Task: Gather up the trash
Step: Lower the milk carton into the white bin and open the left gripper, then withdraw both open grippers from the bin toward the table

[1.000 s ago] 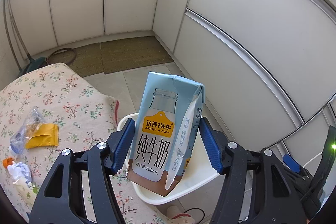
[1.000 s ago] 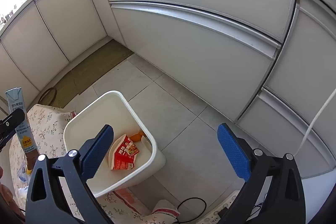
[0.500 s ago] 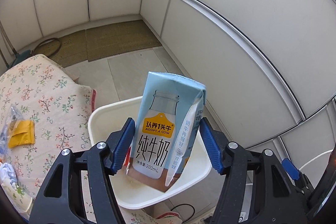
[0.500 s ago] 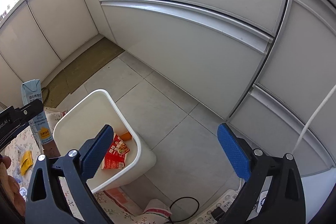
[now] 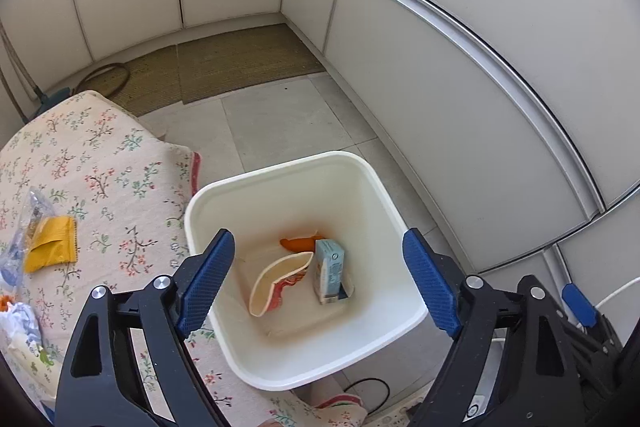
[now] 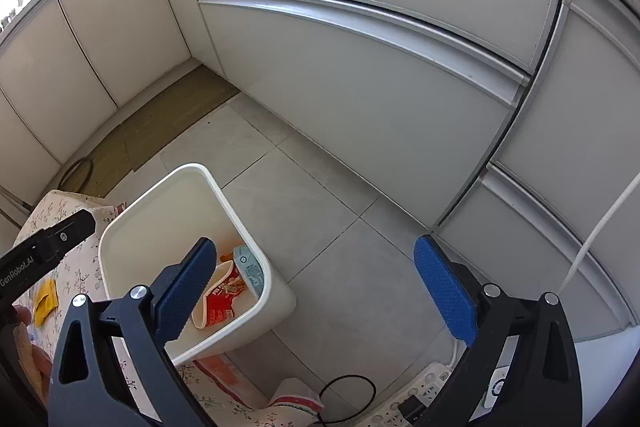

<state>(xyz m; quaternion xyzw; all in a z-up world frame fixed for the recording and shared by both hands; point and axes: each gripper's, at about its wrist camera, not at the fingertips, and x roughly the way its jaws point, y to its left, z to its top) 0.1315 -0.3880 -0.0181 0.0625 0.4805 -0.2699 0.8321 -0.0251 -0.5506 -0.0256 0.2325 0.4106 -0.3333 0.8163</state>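
The flat yellow paper packet is seen at nine o'clock from the emptied, still-opening left gripper, which is nearer; the right gripper is held wide and empty.

Smooth white plastic bin; printed floral cloth; rough woven mat; matt floor tiles.

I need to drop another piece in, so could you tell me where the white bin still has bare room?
Bare floor remains in the white bin along its near wall. The far side is crowded: milk carton, crushed paper cup, orange scrap.
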